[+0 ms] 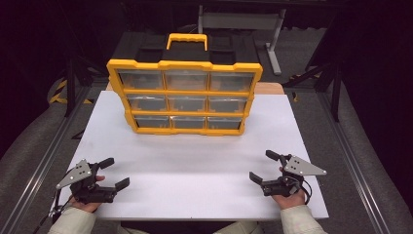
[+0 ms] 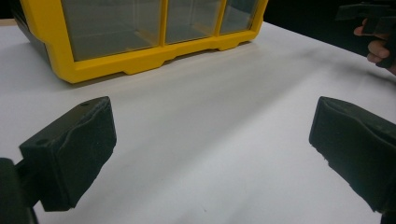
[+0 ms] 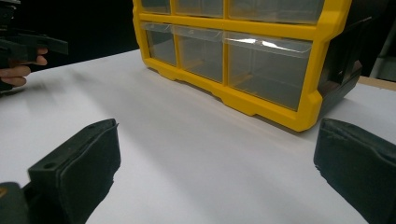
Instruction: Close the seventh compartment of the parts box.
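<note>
A yellow and black organiser cabinet [image 1: 185,92] with clear drawers in three rows stands upright at the back middle of the white table [image 1: 195,156], its yellow handle on top. All its drawers look closed. My left gripper [image 1: 114,173] rests near the front left corner, open, with nothing between its jaws. Over at the front right, my right gripper [image 1: 264,167] is also open and empty. In the left gripper view the cabinet [image 2: 140,37] lies ahead to the left. The cabinet [image 3: 243,51] stands ahead to the right in the right gripper view.
Dark floor and metal rails [image 1: 44,161] flank the table on both sides. A grey metal stand [image 1: 272,34] is behind the cabinet. A wide stretch of bare white tabletop lies between the grippers and the cabinet.
</note>
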The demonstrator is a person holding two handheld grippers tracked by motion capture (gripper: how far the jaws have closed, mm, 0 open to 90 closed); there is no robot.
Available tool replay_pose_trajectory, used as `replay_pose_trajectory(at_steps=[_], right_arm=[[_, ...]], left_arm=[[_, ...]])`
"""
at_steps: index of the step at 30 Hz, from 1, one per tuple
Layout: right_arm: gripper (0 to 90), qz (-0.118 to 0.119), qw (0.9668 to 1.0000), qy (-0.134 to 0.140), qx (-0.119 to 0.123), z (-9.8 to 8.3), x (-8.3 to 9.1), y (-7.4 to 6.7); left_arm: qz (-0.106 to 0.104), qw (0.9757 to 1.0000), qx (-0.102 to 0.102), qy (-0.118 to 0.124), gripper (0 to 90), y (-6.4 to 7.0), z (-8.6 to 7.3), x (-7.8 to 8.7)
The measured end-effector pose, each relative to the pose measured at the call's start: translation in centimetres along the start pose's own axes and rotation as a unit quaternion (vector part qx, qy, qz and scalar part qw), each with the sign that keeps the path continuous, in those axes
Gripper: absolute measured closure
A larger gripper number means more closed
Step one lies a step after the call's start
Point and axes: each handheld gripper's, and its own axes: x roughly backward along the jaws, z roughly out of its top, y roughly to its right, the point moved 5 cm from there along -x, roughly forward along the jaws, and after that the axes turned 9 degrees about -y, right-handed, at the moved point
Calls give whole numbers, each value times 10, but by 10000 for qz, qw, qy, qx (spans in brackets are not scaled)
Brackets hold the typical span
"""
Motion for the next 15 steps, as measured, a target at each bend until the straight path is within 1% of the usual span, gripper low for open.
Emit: replay_pose_trajectory(at_steps=[5, 15], right_arm=[[12, 4, 10000, -16, -35, -1, -1, 1], [12, -3, 10000, -6, -46, -1, -1, 1]], left_arm=[[55, 10000, 35, 49, 13, -1, 1, 1], [50, 10000, 59, 58, 15, -1, 2, 2]])
